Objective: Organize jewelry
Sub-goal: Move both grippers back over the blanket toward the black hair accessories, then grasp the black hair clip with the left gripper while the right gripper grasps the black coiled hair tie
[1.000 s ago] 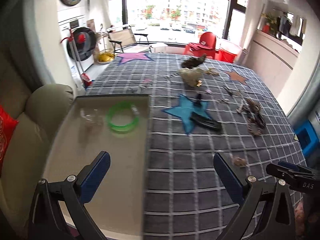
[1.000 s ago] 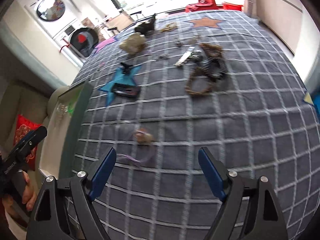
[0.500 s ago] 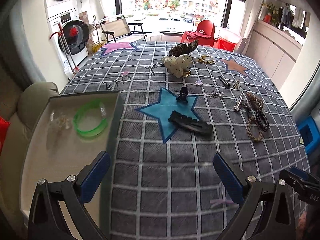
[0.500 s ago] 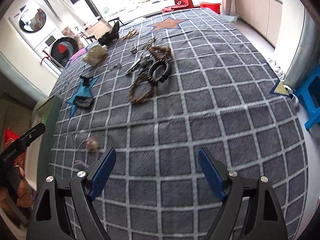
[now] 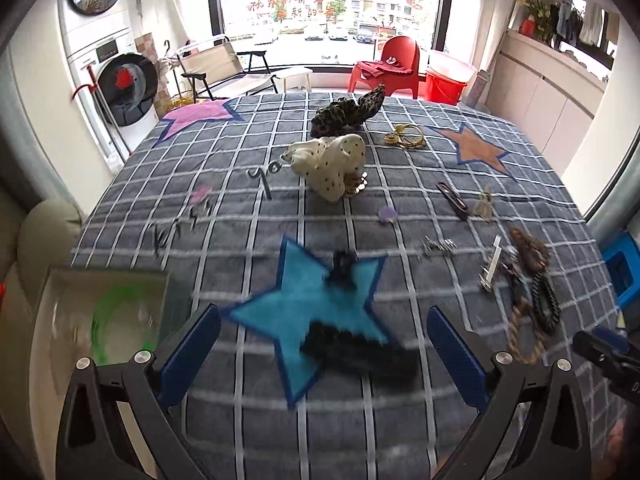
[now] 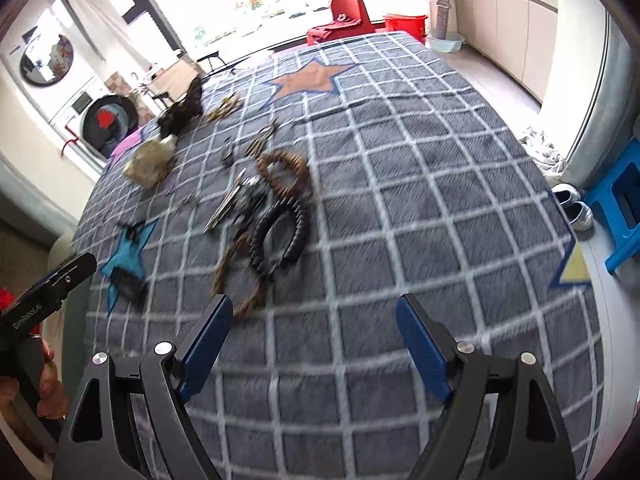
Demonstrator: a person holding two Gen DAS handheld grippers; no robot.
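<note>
My left gripper (image 5: 322, 320) is open and hangs low over the blue star patch (image 5: 280, 312). A long black hair clip (image 5: 360, 354), blurred, lies on the cloth between its fingers, apart from the pads. A small black claw clip (image 5: 344, 268) lies just beyond. At the lower left, the beige tray (image 5: 108, 274) holds a green bangle (image 5: 116, 320). My right gripper (image 6: 314, 308) is closing a little with nothing between its jaws. Just ahead of its left finger lie a brown braided bracelet (image 6: 240, 276) and a black coiled bracelet (image 6: 280, 236).
A white dotted scrunchie (image 5: 332, 160), a leopard scrunchie (image 5: 348, 114), gold pieces (image 5: 404, 138) and small clips lie further out on the grey checked cloth (image 6: 420, 184). A blue stool (image 6: 624, 208) stands past the cloth's right edge. A hand (image 6: 48, 380) holds the left gripper's handle.
Both views have swept right across the cloth. The tray has slid to the left view's edge and the black hair clip now lies between my left fingers. The bracelets are nearer my right gripper.
</note>
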